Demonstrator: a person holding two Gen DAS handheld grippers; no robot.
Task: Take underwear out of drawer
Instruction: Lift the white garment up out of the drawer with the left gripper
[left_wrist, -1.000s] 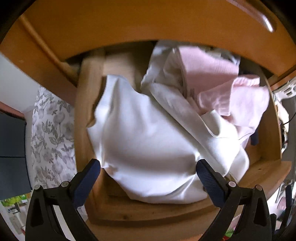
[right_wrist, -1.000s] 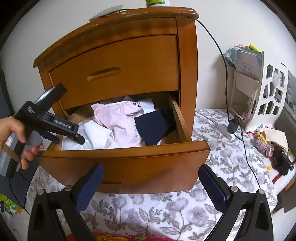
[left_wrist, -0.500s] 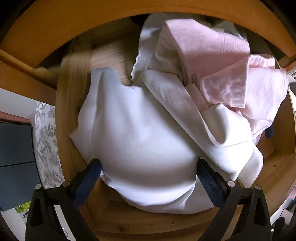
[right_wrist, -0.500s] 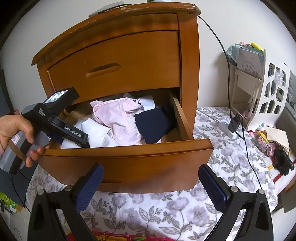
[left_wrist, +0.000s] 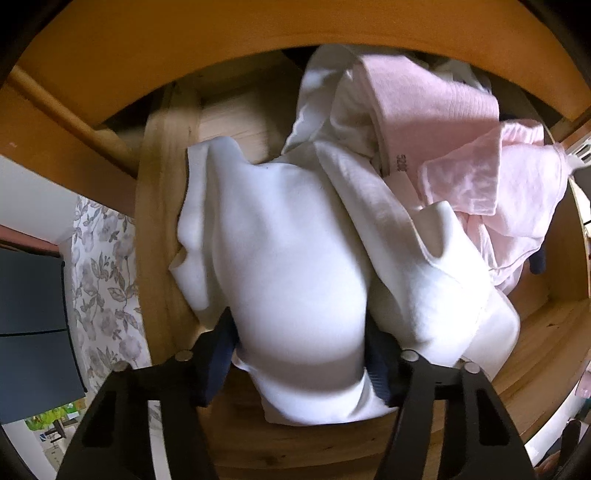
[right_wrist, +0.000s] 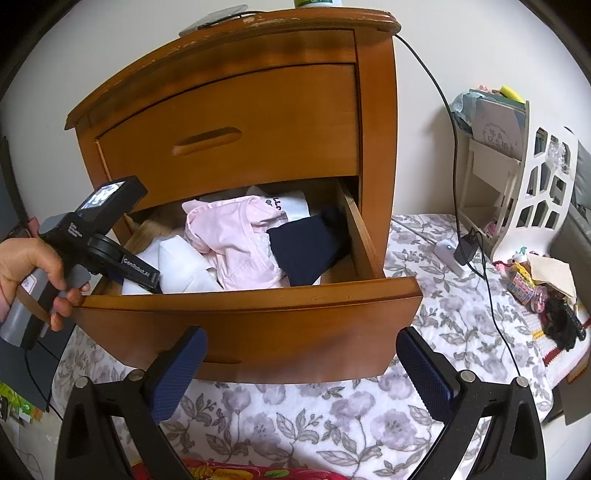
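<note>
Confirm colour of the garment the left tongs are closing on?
White garment, plain; clearest in the left wrist view.

The left wrist view looks steeply down into the open drawer (left_wrist: 162, 206) from very near, the white garment (left_wrist: 295, 280) filling most of its field between the fingers of the left hand-held gripper (left_wrist: 299, 354). The right wrist view sits back and low over the flowered bed cover (right_wrist: 461, 317), facing the nightstand (right_wrist: 258, 110) front. Both share the drawer (right_wrist: 258, 325), the white garment (right_wrist: 181, 269) and the pink clothes (left_wrist: 498, 192); the right view also shows the left hand-held gripper (right_wrist: 142, 282) from outside.
</note>
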